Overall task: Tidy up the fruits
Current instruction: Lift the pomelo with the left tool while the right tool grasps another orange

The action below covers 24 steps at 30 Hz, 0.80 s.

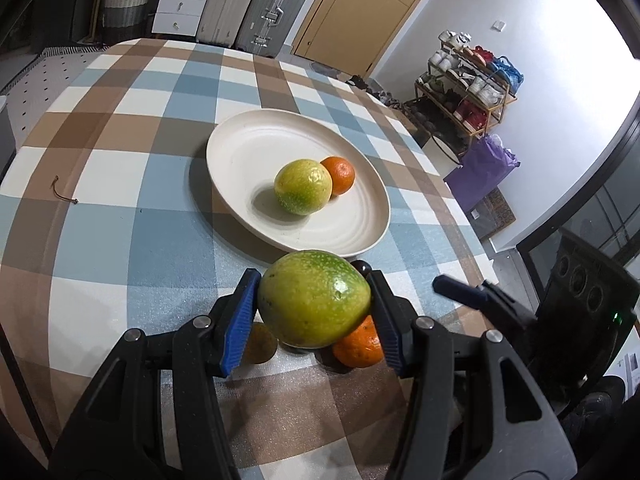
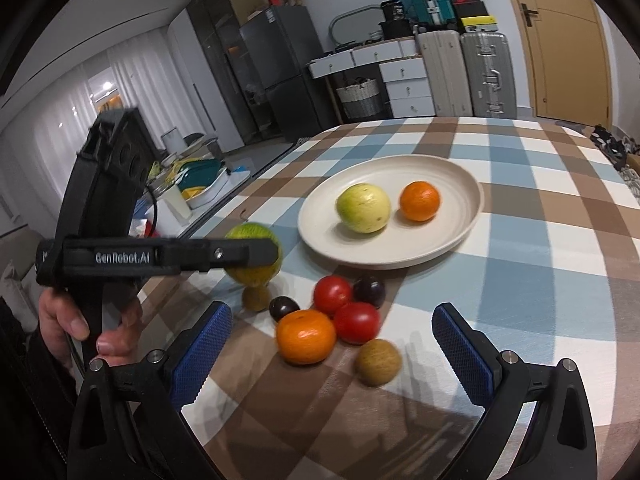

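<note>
My left gripper (image 1: 312, 312) is shut on a big green-yellow fruit (image 1: 314, 304), lifted above the checked cloth just short of the white plate (image 1: 360, 236). On the plate lie a yellow-green fruit (image 1: 303, 187) and a small orange (image 1: 339, 175). In the right wrist view the held green fruit (image 2: 256, 258) hangs in the left gripper (image 2: 276, 254) left of the plate (image 2: 320, 232). My right gripper (image 2: 332, 344) stands open over a cluster on the cloth: an orange (image 2: 306, 336), two red fruits (image 2: 357, 322), two dark plums (image 2: 368, 290) and a brown fruit (image 2: 378, 361).
The round table has a blue, brown and white checked cloth (image 1: 120, 152). A small brown string (image 1: 62, 194) lies on its left side. A second brown fruit (image 2: 256, 298) sits under the held one. A shoe rack (image 1: 464, 92) and suitcases (image 1: 272, 12) stand beyond the table.
</note>
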Each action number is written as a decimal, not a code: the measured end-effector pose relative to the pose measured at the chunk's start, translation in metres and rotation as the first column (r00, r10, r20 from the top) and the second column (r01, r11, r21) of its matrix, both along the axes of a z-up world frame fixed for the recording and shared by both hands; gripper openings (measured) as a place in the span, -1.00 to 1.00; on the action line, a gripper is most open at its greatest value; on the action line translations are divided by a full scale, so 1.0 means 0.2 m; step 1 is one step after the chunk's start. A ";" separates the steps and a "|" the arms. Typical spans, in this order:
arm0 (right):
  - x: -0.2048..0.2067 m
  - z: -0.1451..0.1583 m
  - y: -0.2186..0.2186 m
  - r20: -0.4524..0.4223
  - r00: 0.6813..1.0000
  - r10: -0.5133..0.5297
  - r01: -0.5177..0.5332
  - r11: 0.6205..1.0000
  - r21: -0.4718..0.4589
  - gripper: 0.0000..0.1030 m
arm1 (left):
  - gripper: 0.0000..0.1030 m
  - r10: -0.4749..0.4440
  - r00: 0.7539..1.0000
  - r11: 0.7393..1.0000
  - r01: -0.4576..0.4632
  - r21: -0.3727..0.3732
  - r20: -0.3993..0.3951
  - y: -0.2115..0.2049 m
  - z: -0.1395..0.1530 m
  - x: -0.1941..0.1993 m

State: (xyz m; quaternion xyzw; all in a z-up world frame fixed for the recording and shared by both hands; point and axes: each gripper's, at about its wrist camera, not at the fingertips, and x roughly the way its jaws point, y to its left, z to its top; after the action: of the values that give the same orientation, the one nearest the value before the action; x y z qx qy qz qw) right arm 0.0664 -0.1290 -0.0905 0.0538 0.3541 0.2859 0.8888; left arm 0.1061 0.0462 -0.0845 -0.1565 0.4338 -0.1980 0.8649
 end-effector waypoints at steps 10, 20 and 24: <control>-0.01 -0.04 0.10 -0.049 0.996 0.068 -0.067 0.997 0.028 0.99 | 0.00 0.029 0.999 0.999 -0.028 -0.021 0.017 0.10 0.03 -0.04; 0.01 -0.06 0.24 -0.071 0.994 0.081 -0.088 0.991 -0.099 0.95 | 0.00 0.110 0.992 0.994 -0.108 -0.022 0.065 0.31 0.09 -0.08; 0.01 -0.09 0.29 -0.058 0.997 0.059 -0.069 0.979 -0.191 0.86 | 0.00 0.125 0.990 0.992 -0.123 -0.034 0.065 0.38 0.08 -0.08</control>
State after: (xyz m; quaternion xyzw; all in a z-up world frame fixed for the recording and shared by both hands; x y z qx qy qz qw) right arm 0.0688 -0.0703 -0.1088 -0.0366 0.4047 0.2774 0.8706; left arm 0.0895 0.1219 -0.0679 -0.1894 0.3910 -0.1554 0.8872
